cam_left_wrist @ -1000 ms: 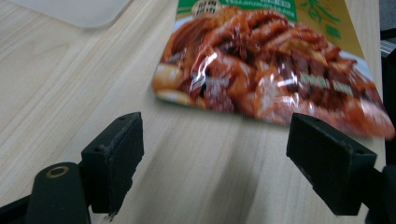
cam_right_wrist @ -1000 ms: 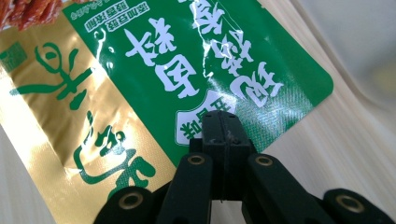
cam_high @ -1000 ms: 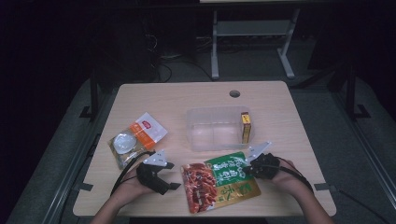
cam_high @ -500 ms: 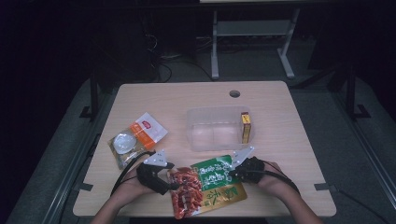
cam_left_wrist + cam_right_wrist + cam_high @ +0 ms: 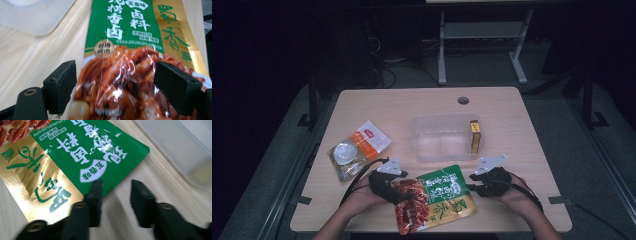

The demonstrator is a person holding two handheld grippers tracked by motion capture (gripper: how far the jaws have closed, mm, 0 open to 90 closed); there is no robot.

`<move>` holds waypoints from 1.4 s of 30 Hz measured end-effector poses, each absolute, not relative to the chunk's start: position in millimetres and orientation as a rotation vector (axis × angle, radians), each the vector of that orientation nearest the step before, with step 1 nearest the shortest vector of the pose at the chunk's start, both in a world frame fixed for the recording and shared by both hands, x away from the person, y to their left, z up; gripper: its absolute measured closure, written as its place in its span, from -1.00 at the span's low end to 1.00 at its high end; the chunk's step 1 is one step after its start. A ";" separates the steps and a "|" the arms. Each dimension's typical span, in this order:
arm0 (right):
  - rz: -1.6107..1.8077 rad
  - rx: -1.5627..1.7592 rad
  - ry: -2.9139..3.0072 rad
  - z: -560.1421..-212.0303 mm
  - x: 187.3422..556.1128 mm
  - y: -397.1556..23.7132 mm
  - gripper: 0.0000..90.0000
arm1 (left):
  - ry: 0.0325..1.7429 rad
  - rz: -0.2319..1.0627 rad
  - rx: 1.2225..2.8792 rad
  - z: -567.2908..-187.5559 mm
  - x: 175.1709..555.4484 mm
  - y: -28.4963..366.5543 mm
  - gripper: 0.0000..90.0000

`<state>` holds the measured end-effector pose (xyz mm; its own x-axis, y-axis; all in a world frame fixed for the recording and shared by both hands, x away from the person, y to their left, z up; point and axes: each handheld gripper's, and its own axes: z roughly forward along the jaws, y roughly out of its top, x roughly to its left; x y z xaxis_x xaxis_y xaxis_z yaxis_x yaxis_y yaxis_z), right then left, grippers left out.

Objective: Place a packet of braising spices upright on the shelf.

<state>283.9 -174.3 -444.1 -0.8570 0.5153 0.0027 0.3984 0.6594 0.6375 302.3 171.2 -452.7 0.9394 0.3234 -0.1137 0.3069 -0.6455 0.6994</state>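
**Now: snack pouch at the near edge, one gripper over it, the other just off it**

Down on the near middle of the surface (image 5: 512,120) lies the green, gold and red snack pouch (image 5: 439,197), flat, its red end toward the left. From the high view the left gripper (image 5: 394,192) sits on that red end, and the right gripper (image 5: 477,187) sits just beside the pouch's right, green edge.

The left gripper view gives what the high view cannot: its two black fingers (image 5: 61,83) stand wide apart, one at each long side of the pouch (image 5: 130,62), with the glossy printed food between them. Whether the pads press the film cannot be told; they look clear of it.

The right gripper view shows its own fingers (image 5: 96,195) partly apart, having just been opening, with bare wood between them. One finger overlaps the green corner of the pouch (image 5: 82,152); the other is over the surface alone. Nothing is clamped.

Farther back, a clear plastic box (image 5: 444,137) stands at the middle of the surface, with a small yellow carton (image 5: 475,136) upright in its right end. A blurred corner of that box (image 5: 185,150) shows just beyond the right gripper, and another pale corner (image 5: 35,15) at the top left of the left gripper view. To the left lie an orange and white packet (image 5: 369,140) and a clear bag (image 5: 344,155), touching each other, well apart from the pouch. A round hole (image 5: 463,100) sits near the far edge.
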 end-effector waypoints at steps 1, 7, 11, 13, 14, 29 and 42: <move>0.976 0.754 2.690 -444.6 282.1 -176.6 0.08 | 0.433 0.025 2.326 -454.0 304.1 167.8 -0.60; 0.997 0.789 2.662 -446.3 264.4 -188.1 -0.18 | 0.441 0.005 2.351 -462.3 310.3 158.1 -0.61; 1.007 0.795 2.651 -444.9 263.5 -191.8 -0.25 | 0.448 -0.010 2.353 -465.9 312.6 157.3 -0.61; 1.014 0.798 2.646 -445.0 264.7 -192.6 -0.26 | 0.441 -0.007 2.351 -466.9 312.9 156.8 -0.62; 1.015 0.799 2.648 -445.2 265.1 -193.0 -0.26 | 0.438 -0.004 2.352 -467.0 312.7 156.5 -0.62; 1.021 0.816 2.631 -444.2 264.7 -196.6 -0.29 | 0.365 0.027 2.375 -463.8 307.8 154.7 0.00; 1.046 0.839 2.599 -440.0 260.7 -201.4 -0.29 | 0.343 -0.001 2.390 -462.0 305.7 148.2 0.80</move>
